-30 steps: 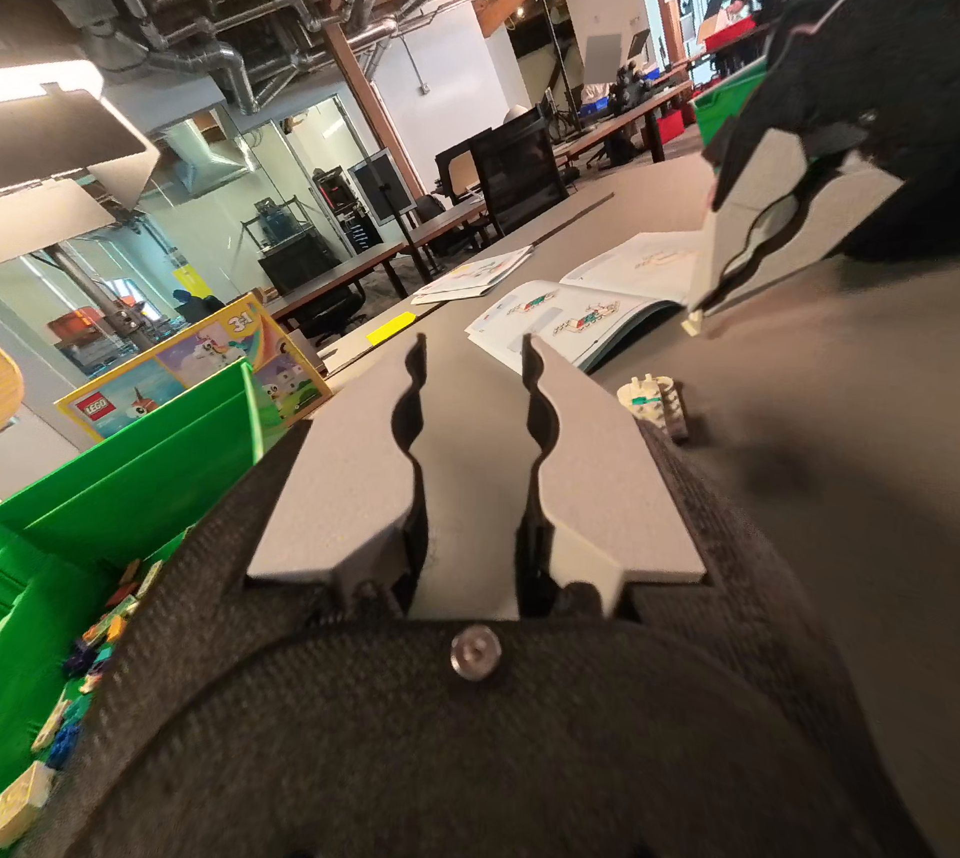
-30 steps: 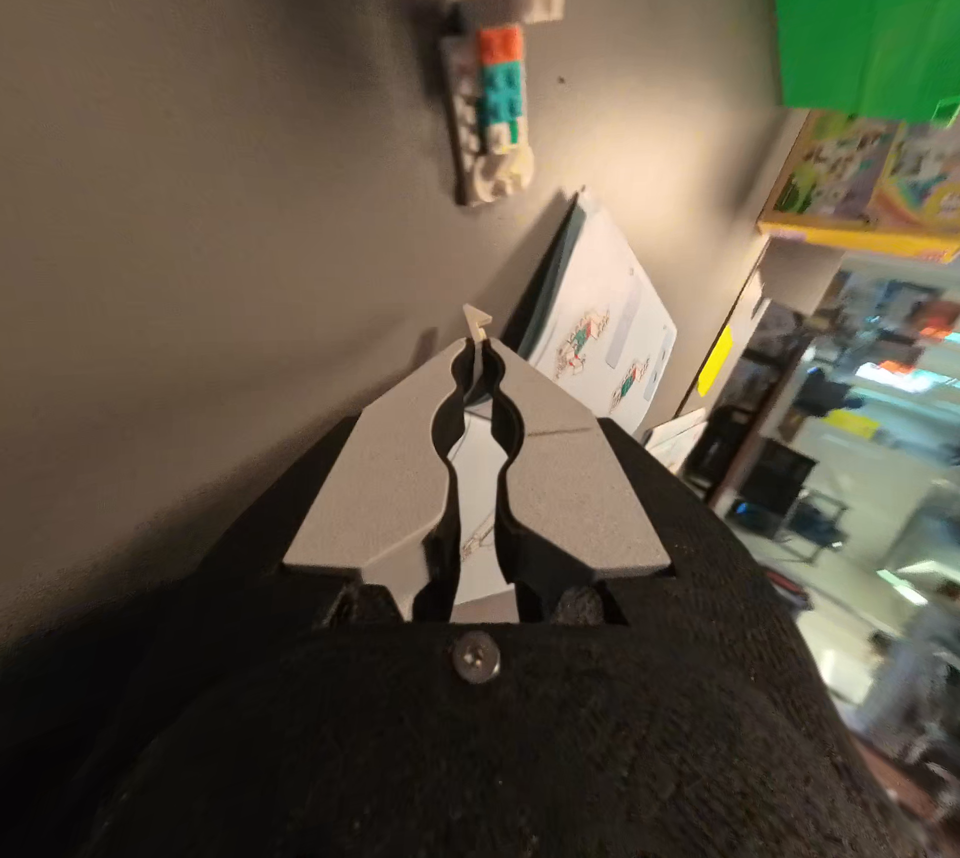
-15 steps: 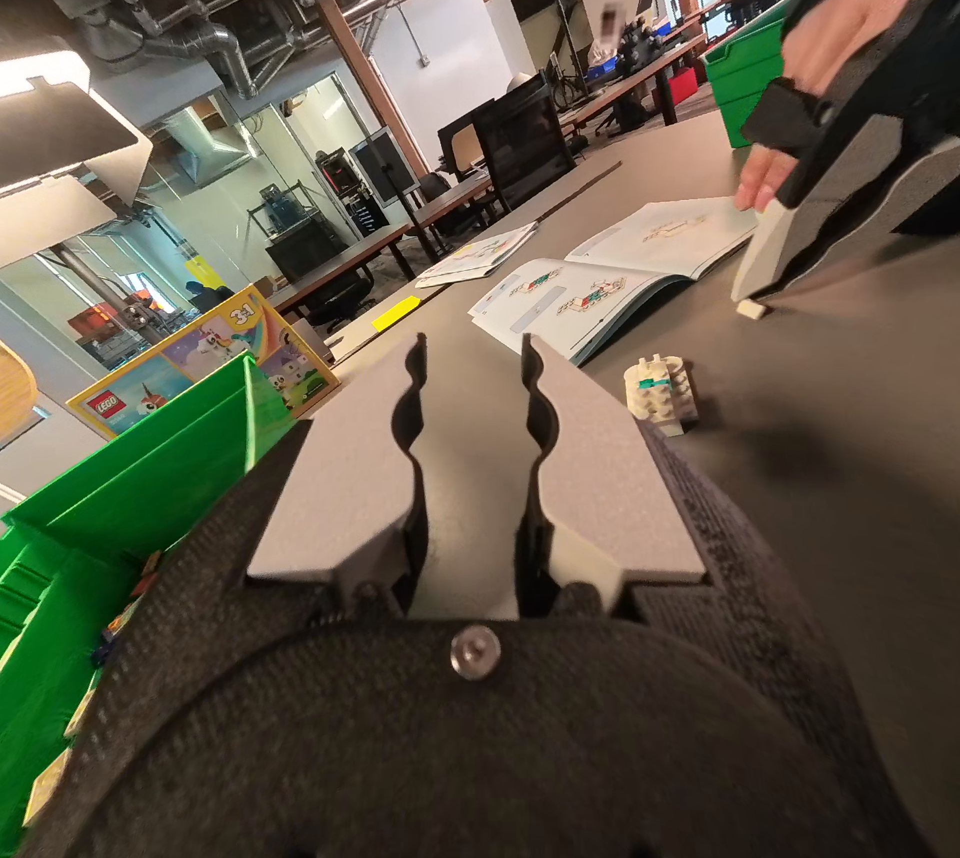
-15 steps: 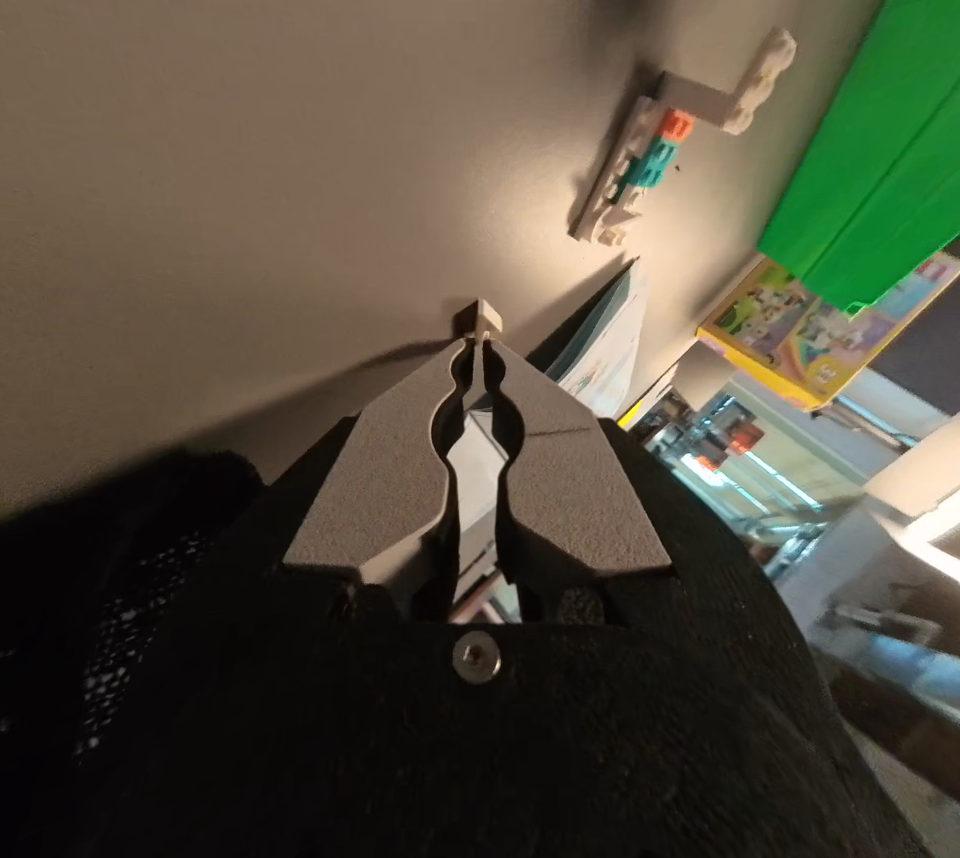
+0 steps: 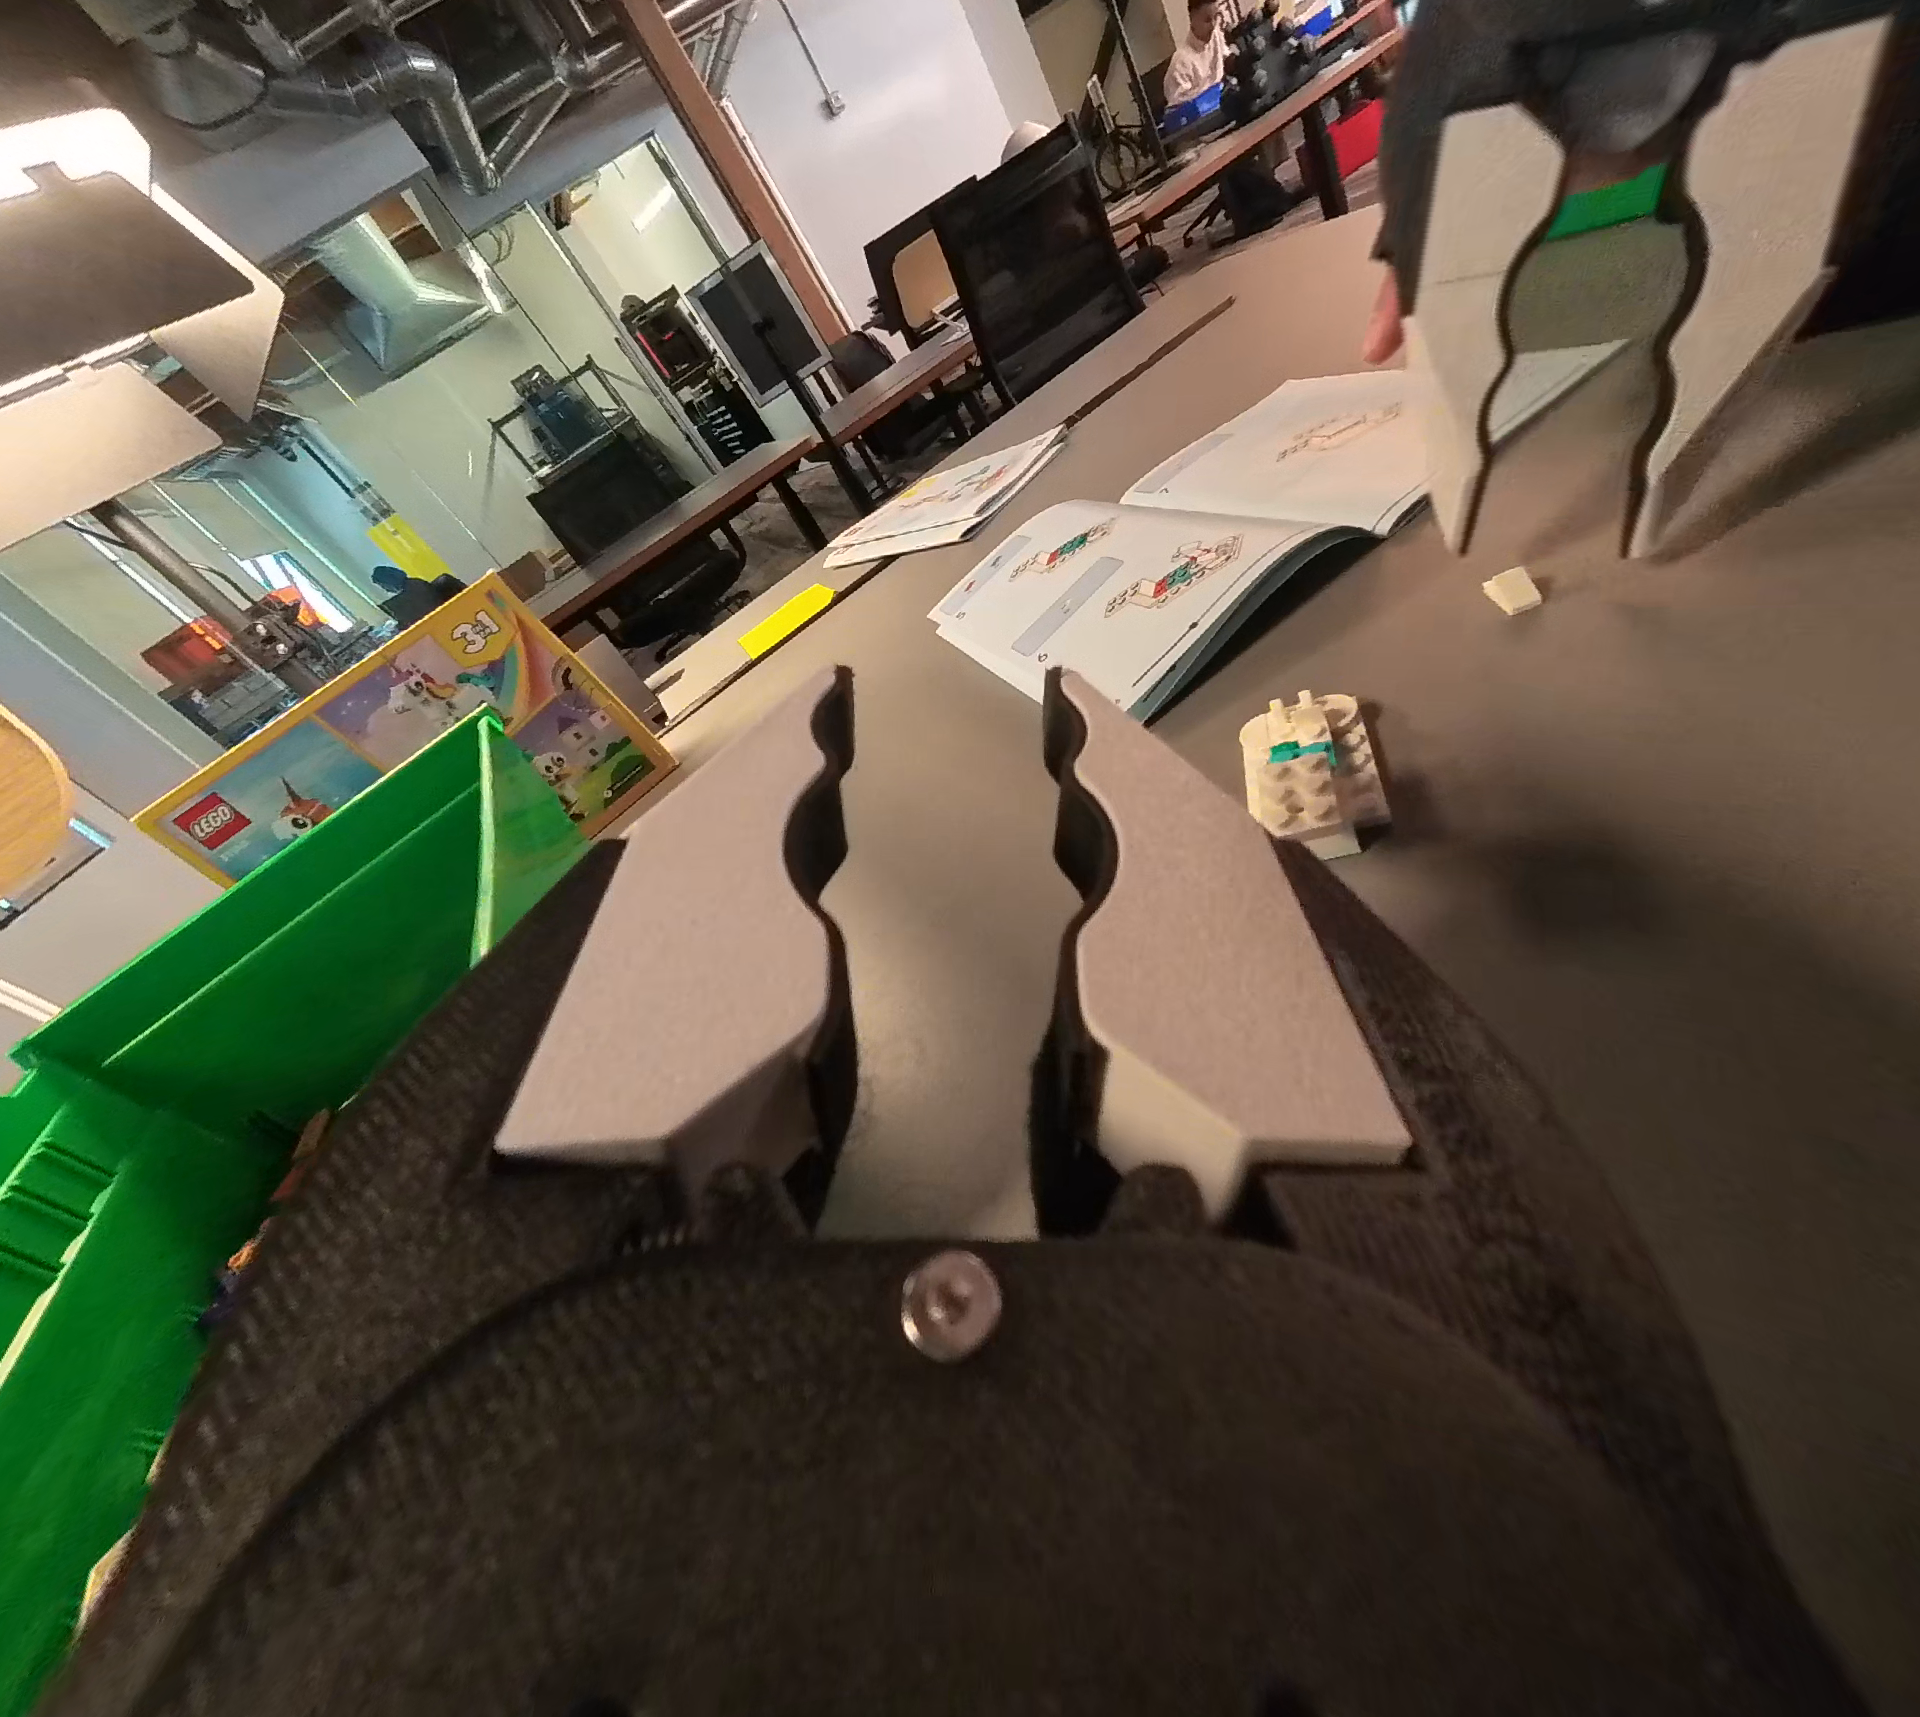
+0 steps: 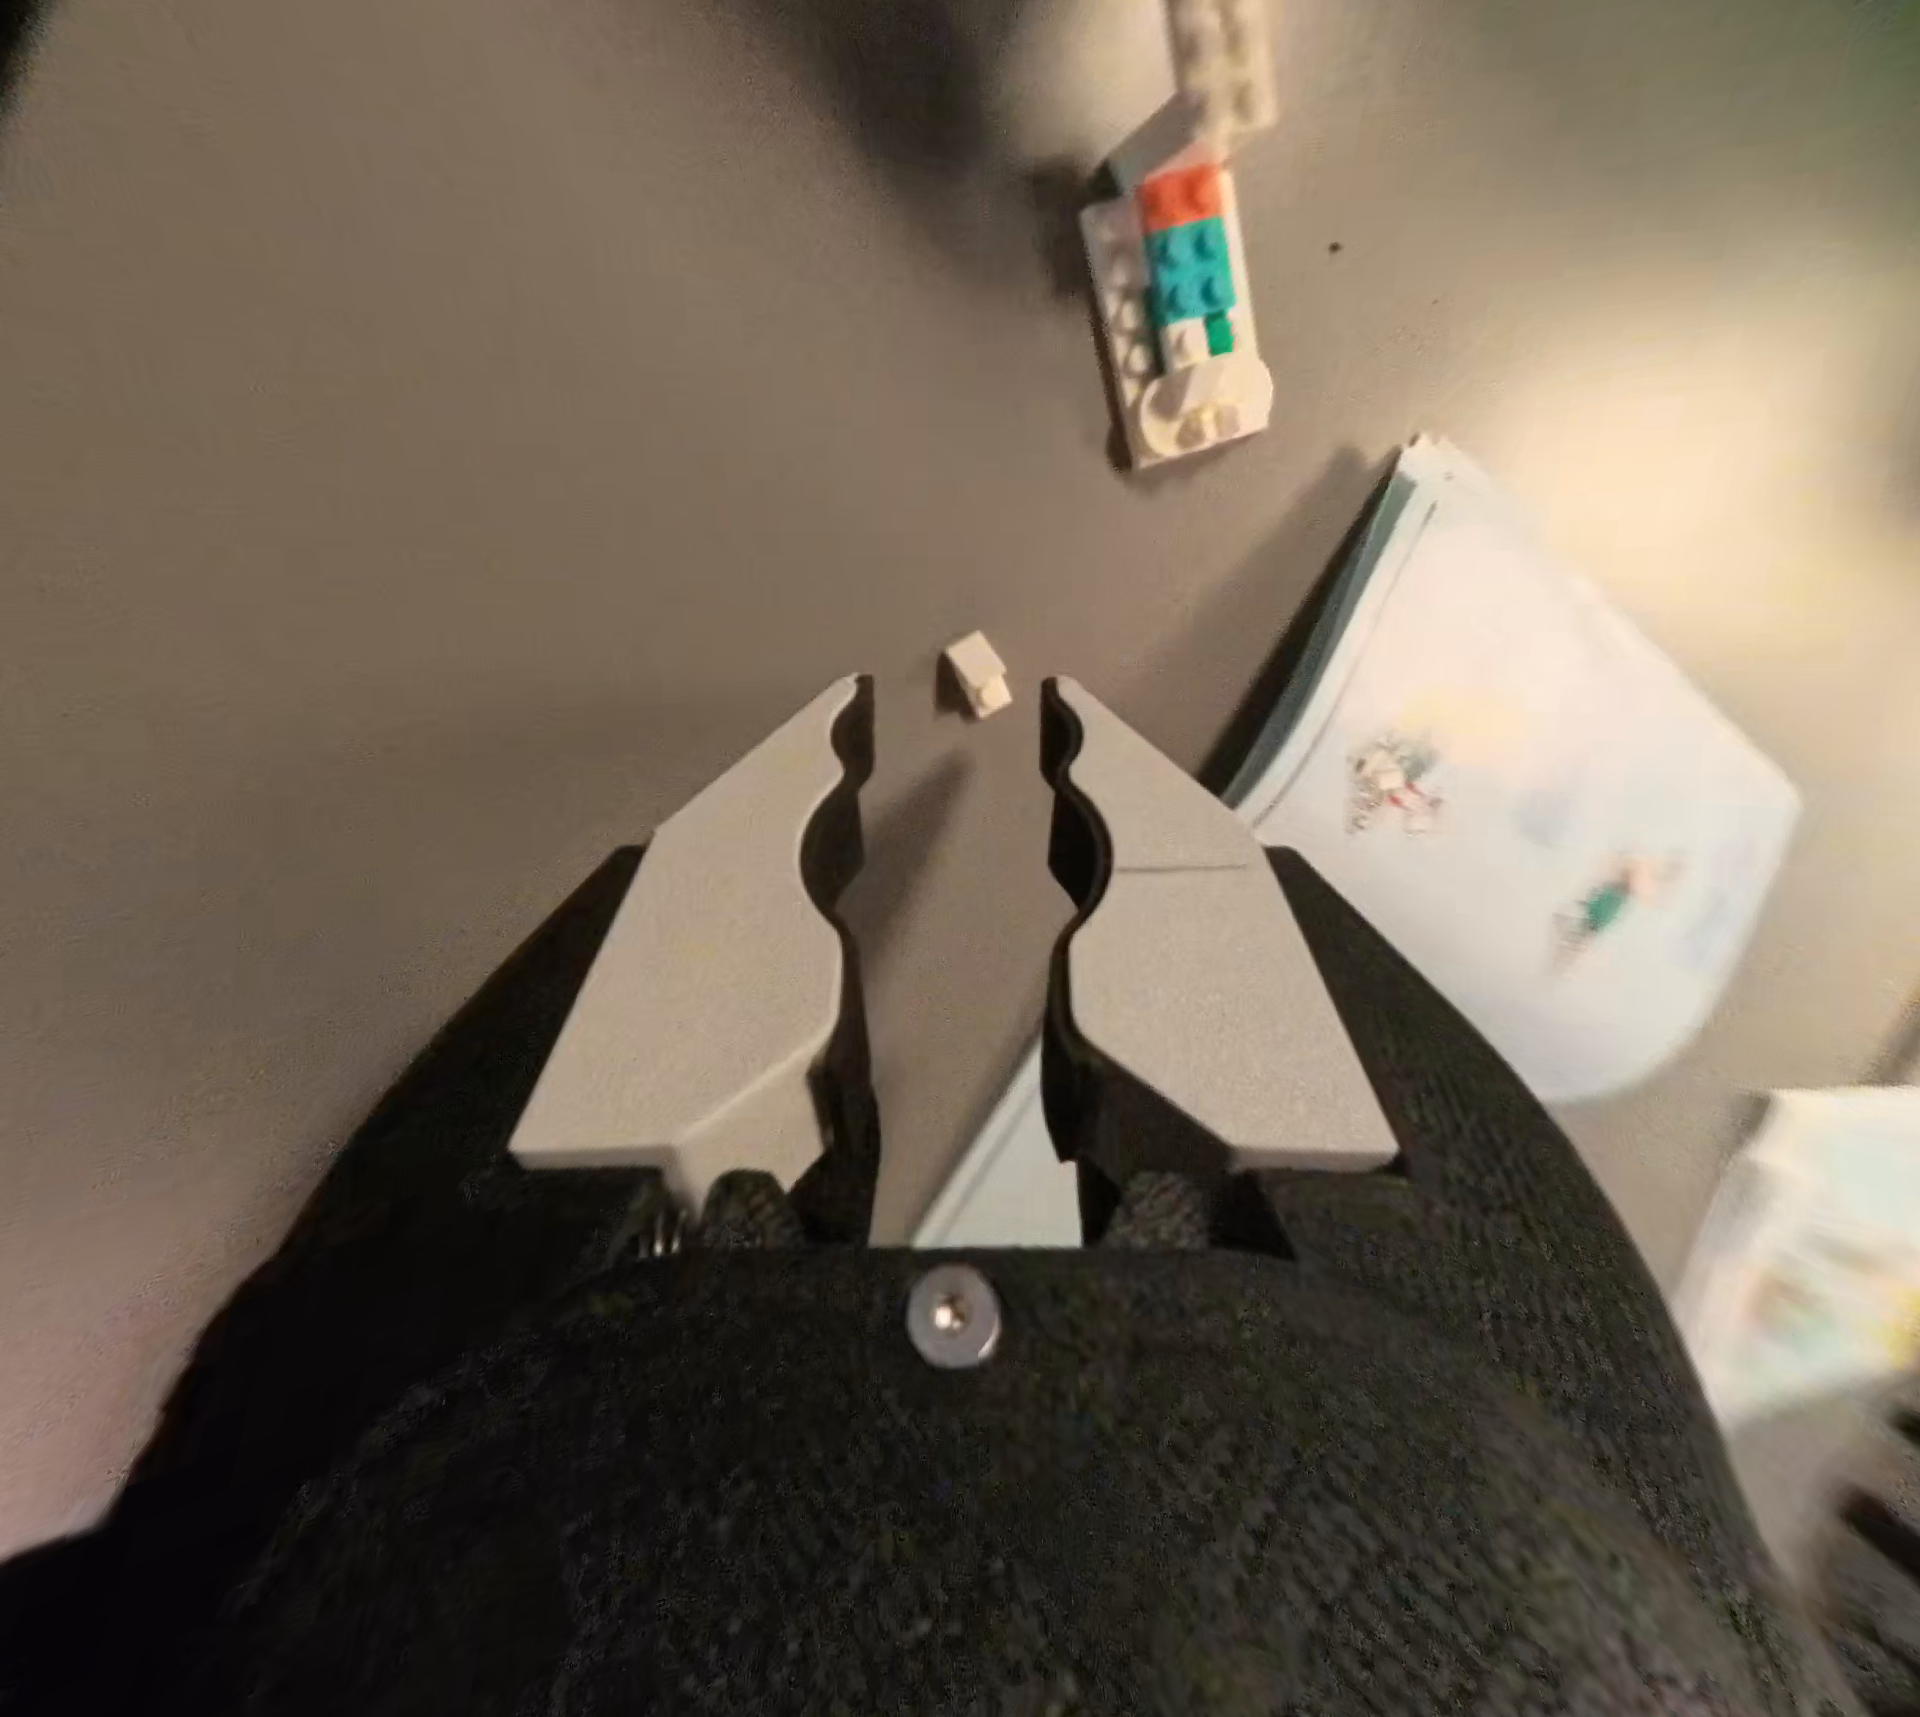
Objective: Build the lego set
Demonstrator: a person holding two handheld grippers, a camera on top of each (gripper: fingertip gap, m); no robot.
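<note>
The right tongs (image 6: 956, 691) hang above the grey tabletop (image 6: 468, 317) with their fingers parted and nothing between them; a small cream brick (image 6: 975, 688) lies loose on the tabletop just past the fingertips, touching neither one; in the left wrist view the same tongs (image 5: 1548, 540) point down at the surface with that brick (image 5: 1512, 592) lying just beside the tips. The left tongs (image 5: 948, 701) are likewise released and empty, held low over the tabletop.

The partly built model (image 6: 1179, 317), a white plate carrying orange, teal and green bricks with a pale plate fixed at its far end, rests flat on the tabletop beyond the loose brick and well apart from it; from the left wrist view it (image 5: 1314, 774) sits just right of the left tongs' right finger. The open instruction booklet (image 6: 1507, 836) lies near the model; a second, closed booklet (image 5: 951, 493) lies farther toward the tabletop's far edge. A green bin (image 5: 260, 992) stands at the left edge with the set's box (image 5: 405, 722) propped behind it; a yellow tag (image 5: 784, 633) lies beyond.
</note>
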